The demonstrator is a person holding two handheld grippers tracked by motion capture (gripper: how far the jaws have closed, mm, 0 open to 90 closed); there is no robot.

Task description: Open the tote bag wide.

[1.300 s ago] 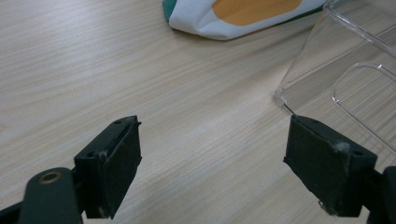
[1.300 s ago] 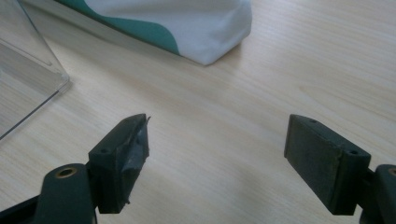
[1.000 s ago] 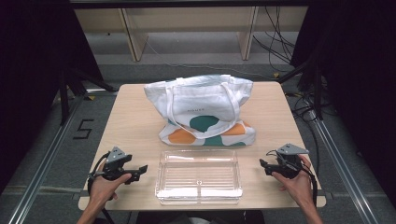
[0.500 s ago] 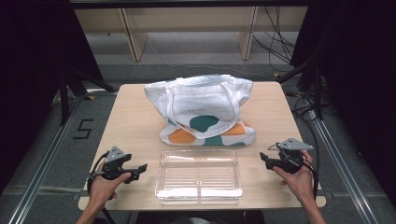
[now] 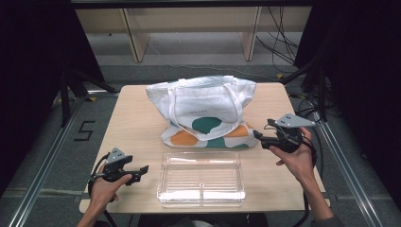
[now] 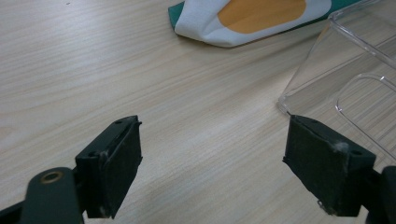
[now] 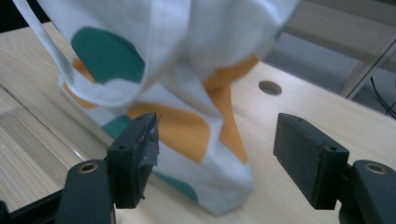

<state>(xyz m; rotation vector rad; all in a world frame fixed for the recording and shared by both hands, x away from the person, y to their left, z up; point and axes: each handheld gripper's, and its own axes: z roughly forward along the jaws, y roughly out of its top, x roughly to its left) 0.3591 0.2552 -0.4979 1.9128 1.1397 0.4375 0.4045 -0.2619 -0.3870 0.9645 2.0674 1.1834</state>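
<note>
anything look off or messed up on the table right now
Nothing stands out. The white cloth tote bag with green and orange patches sits slumped but whole at the middle of the light wooden table, and the clear plastic tray lies square to the near edge, empty and uncracked. No spills show.

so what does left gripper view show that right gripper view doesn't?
Left gripper view: the clear plastic tray close by its right jaw, with the left tool open over bare table.
Right gripper view: a round hole in the tabletop and the right tool open, aimed at the bag's corner.
Both: the white tote bag with orange and green patches.
</note>
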